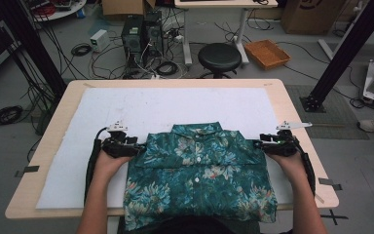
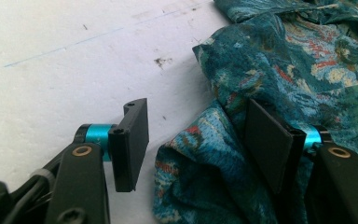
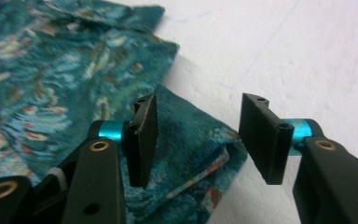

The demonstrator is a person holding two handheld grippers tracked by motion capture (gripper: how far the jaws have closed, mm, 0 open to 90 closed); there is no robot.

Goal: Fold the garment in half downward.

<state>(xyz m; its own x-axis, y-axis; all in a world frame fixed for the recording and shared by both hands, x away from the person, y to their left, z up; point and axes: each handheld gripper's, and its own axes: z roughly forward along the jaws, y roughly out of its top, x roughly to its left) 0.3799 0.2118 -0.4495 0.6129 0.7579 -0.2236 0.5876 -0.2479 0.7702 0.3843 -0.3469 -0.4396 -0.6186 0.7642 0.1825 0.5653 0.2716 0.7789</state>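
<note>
A teal floral shirt (image 1: 199, 170) lies face up on the white mat (image 1: 175, 105), buttoned, sleeves folded in, its hem hanging over the table's near edge. My left gripper (image 1: 139, 144) is at the shirt's left shoulder fold. In the left gripper view its jaws (image 2: 200, 144) stand wide apart with a bunched fold of the shirt (image 2: 284, 70) between them, and the left pad is clear of the cloth. My right gripper (image 1: 259, 143) is at the right shoulder fold. Its jaws (image 3: 203, 140) are also apart, astride a corner of the shirt (image 3: 51, 70), with a gap at the right pad.
The mat covers most of the wooden table (image 1: 48, 161). Behind the table stand a black stool (image 1: 219, 56), computer towers (image 1: 141, 34) with loose cables and an orange tray (image 1: 267, 52). A black frame post (image 1: 343, 53) rises at the right.
</note>
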